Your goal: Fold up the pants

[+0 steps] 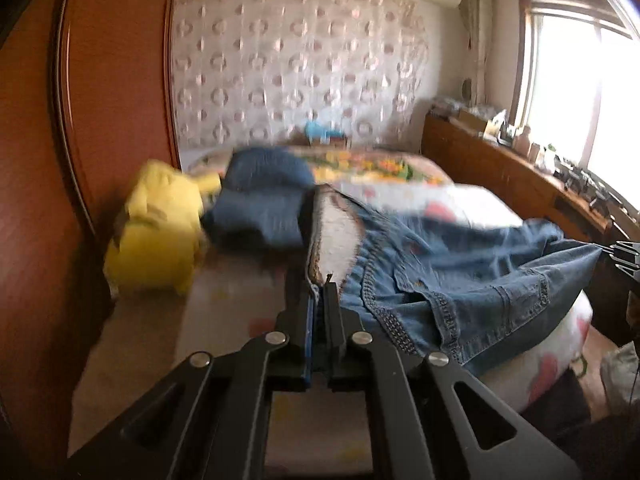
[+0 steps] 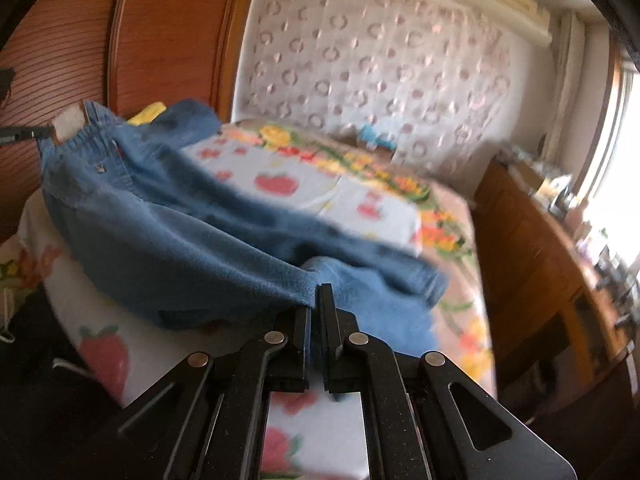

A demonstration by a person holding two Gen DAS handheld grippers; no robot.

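Blue denim pants [image 1: 460,276] hang stretched between my two grippers above the bed. My left gripper [image 1: 319,288] is shut on the waistband, where the white inner lining [image 1: 340,232] shows. My right gripper [image 2: 316,300] is shut on the pants' blue fabric [image 2: 192,240] at the other end. The right gripper's tip shows in the left wrist view [image 1: 624,256] at the far right edge. The left gripper's tip shows in the right wrist view [image 2: 24,133] at the far left, by the waistband [image 2: 72,124].
The bed [image 2: 320,200] has a strawberry and flower print cover. A yellow plush toy [image 1: 156,232] and a dark blue folded cloth [image 1: 260,200] lie by the wooden headboard [image 1: 100,80]. A wooden cabinet [image 1: 512,176] with clutter stands under the window at right.
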